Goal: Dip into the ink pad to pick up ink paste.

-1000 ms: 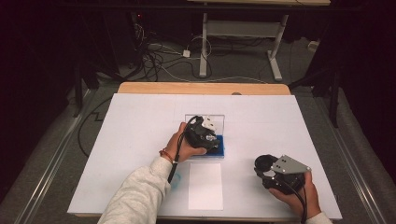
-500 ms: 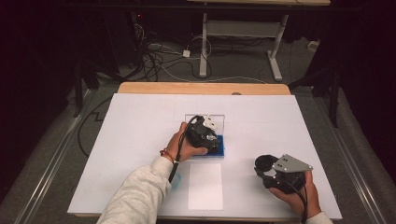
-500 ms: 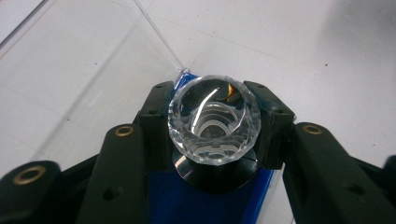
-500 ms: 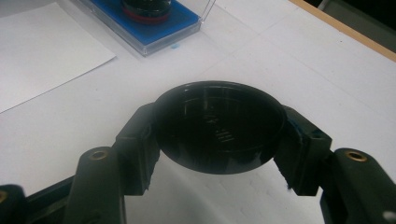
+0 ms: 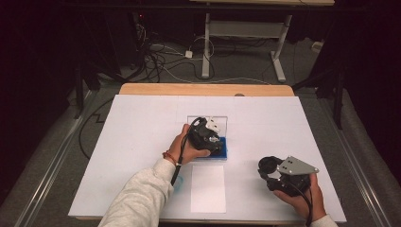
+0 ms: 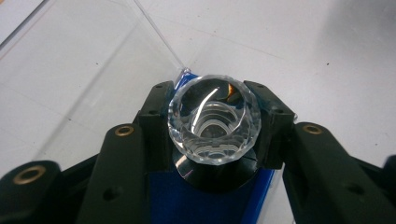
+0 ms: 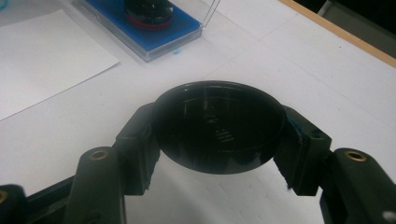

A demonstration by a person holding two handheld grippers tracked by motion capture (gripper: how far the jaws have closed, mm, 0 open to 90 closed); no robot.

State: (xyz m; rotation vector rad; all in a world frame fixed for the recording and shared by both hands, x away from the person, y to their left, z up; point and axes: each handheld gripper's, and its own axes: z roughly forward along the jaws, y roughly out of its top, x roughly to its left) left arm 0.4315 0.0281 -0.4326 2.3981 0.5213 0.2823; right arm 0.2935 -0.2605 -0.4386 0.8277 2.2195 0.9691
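From the high view, the left claw (image 5: 211,137) sits on the blue tray (image 5: 222,152), with a clear lid (image 5: 221,121) standing just past it. The right claw (image 5: 270,169) is well apart and holds a black cap (image 5: 268,164).

In the left claw's view, the jaws pinch a clear glass knob (image 6: 214,119) on its two sides. A black ring (image 6: 215,175) lies just under it. Glass is hard, slippery and easy to chip, so I think a soft, steady squeeze on the wide middle is best.

In the right claw's view, the jaws are pressed on the black cap (image 7: 218,132) by its edges. It looks light and stiff.
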